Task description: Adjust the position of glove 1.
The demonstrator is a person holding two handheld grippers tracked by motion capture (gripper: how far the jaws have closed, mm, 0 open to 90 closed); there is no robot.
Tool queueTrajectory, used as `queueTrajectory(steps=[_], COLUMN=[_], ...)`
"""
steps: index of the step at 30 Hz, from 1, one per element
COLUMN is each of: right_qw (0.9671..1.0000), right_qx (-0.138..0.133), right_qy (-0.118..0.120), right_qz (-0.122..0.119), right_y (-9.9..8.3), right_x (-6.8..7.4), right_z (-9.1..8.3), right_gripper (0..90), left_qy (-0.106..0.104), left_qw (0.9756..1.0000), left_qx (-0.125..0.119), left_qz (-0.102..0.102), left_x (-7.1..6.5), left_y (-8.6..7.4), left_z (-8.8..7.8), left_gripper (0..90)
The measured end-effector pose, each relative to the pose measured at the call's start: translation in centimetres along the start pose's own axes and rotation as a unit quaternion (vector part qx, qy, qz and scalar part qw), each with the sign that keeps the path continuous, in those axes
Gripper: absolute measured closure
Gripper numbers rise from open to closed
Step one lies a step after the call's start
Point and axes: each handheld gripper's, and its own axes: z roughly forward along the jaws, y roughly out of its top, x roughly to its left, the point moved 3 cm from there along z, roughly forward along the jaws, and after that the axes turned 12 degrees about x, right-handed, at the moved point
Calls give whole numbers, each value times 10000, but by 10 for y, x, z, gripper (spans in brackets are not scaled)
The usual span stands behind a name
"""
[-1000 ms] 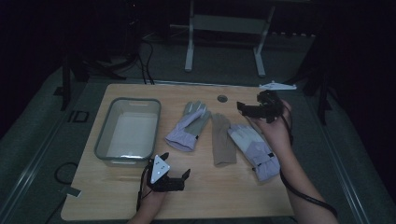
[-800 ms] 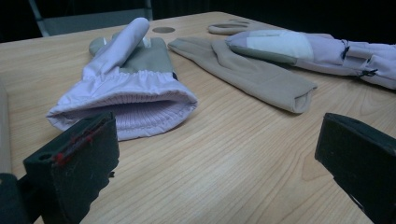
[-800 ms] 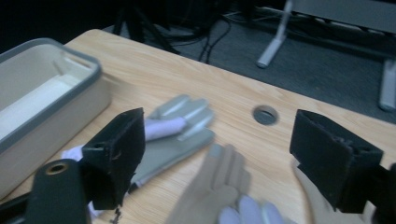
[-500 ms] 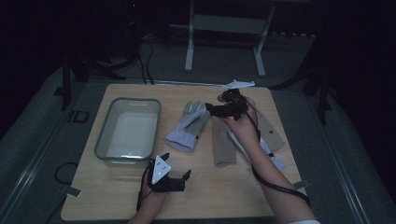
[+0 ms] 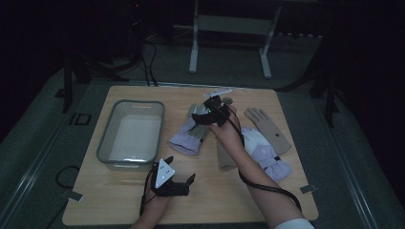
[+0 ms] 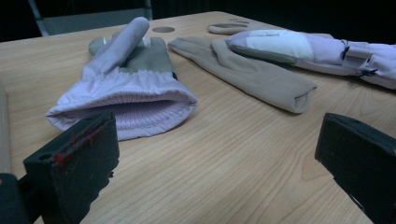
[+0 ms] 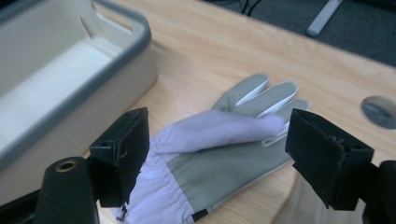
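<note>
the right gripper (image 5: 203,116) hangs over the lilac-and-grey work glove (image 5: 188,135), jaws wide, just eased inward, gripping nothing; the left gripper (image 5: 184,179) rests open.

The left claw (image 5: 184,183) is black, with a white three-cornered plate on top and a thin black cable behind it. Its jaws are blocky, and one pad has red marks. The right claw (image 5: 203,117) is also black, with a small green light and a black cable along the forearm. A white sleeve (image 5: 291,224) covers the right arm.
</note>
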Motion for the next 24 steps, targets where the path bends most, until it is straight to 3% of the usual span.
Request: queueTrajectory(steps=[3,7,19,22,24], right_qw=[9999,9986,9954,9941,9929], right_qx=[149,527,959,1085,1163], right_qy=[-1,-13,14,-84,-49], right_qz=[-18,-43,89,17,-224], right_y=[-2,-9,-25,-31,-36], right_x=[2,7,16,16,16], right_z=[12,41,86,98,104], right_gripper=[219,230,270,282,334], left_qy=[-14,-42,-48,-50,-38], left_qw=[10000,10000,10000,10000,10000], left_qx=[0,-14,-14,-16,-15], left_qz=[-15,-27,10,5,19], left_x=[0,0,0,0,0], left_y=[0,0,0,0,0], left_z=[0,0,0,0,-1], left_gripper=[0,0,0,0,0])
